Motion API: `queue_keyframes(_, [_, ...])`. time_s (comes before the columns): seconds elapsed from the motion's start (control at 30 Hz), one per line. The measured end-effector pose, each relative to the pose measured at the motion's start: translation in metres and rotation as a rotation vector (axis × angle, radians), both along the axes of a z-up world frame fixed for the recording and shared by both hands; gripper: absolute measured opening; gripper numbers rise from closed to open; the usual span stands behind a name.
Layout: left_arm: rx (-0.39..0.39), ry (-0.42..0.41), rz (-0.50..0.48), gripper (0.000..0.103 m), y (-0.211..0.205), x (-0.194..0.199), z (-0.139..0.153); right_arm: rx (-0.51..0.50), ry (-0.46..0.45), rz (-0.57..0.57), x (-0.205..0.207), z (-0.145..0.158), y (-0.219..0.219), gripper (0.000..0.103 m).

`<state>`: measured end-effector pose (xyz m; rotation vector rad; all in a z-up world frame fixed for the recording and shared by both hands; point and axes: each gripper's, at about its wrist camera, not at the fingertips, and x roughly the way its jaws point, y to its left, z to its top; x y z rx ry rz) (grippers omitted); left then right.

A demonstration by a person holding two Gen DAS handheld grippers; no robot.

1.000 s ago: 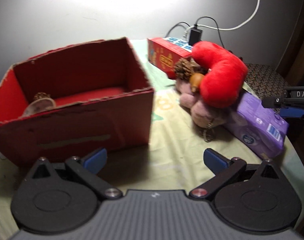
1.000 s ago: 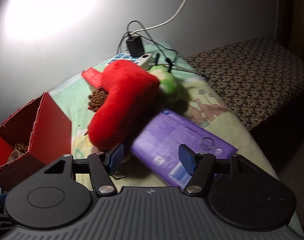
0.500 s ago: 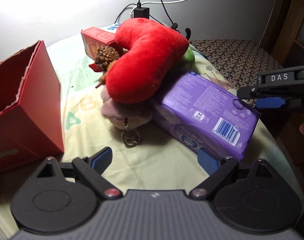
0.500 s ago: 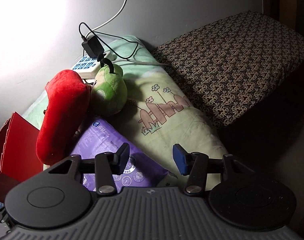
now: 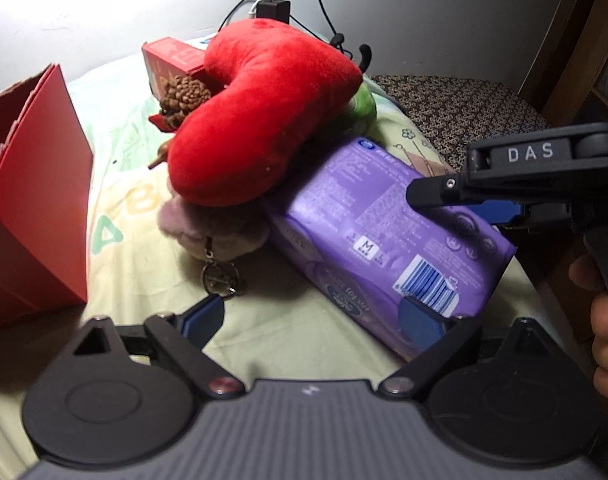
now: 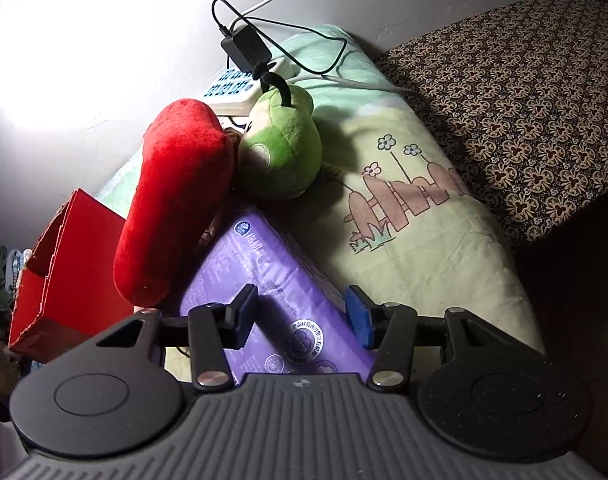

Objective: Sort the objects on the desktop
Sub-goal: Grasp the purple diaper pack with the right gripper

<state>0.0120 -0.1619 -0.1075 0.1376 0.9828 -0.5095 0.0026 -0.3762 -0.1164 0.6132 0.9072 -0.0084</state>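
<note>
- At the far left stands an open red cardboard box (image 5: 36,196), its torn rim up, on a pale green cartoon-printed cloth (image 5: 304,332) that covers the surface.
- Just right of the box lies a heap of things: a small red printed carton (image 5: 172,60) at the back, a brown pine cone (image 5: 184,94) in front of it, and a big red curved plush cushion (image 5: 264,116) on top.
- Under the cushion's near end sits a dusty pink plush keychain toy (image 5: 212,232), its metal ring (image 5: 220,276) lying on the cloth.
- The left tool (image 5: 312,316) hovers low before the heap, its blue-padded fingers spread wide and holding nothing; the right finger is close against the near corner of the purple pack.
- The flat purple plastic-wrapped pack (image 6: 264,280) lies slanted beside the cushion, one end tucked under it.
- The right tool (image 6: 302,312) straddles the pack's near end, fingers well apart, one at each side; I cannot tell whether the pads touch it.
- Behind the pack a green round plush toy (image 6: 284,152) leans on the cushion.
- Farther back are a white power strip (image 6: 232,92) and black charger (image 6: 246,50).
- At the far right is a brown patterned cushion seat (image 6: 524,92).
</note>
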Motion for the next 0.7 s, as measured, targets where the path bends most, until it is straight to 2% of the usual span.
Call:
queue_keyframes(0.13, [-0.037, 0.008, -0.044, 0.087, 0.008, -0.008, 0.008, 0.073, 0.035, 0.061, -0.009, -0.004, 0.013, 0.052])
queue_keyframes(0.3, [0.022, -0.034, -0.107, 0.088, 0.02, -0.035, 0.012, 0.212, 0.082, 0.168, -0.025, -0.014, 0.039, 0.045])
queue_keyframes(0.4, [0.064, -0.077, -0.11, 0.091, 0.029, -0.039, 0.015, 0.201, 0.047, 0.084, -0.031, -0.012, 0.03, 0.045])
queue_keyframes(0.5, [0.078, -0.096, -0.13, 0.095, 0.028, -0.03, 0.014, 0.128, 0.032, 0.051, -0.025, -0.005, 0.022, 0.059])
queue_keyframes(0.57, [0.064, -0.088, -0.165, 0.099, 0.023, -0.025, 0.011, 0.1, 0.029, 0.061, -0.021, -0.003, 0.026, 0.065])
queue_keyframes(0.7, [0.019, -0.073, -0.221, 0.1, 0.012, -0.016, 0.004, 0.101, 0.06, 0.093, -0.004, -0.016, 0.036, 0.065])
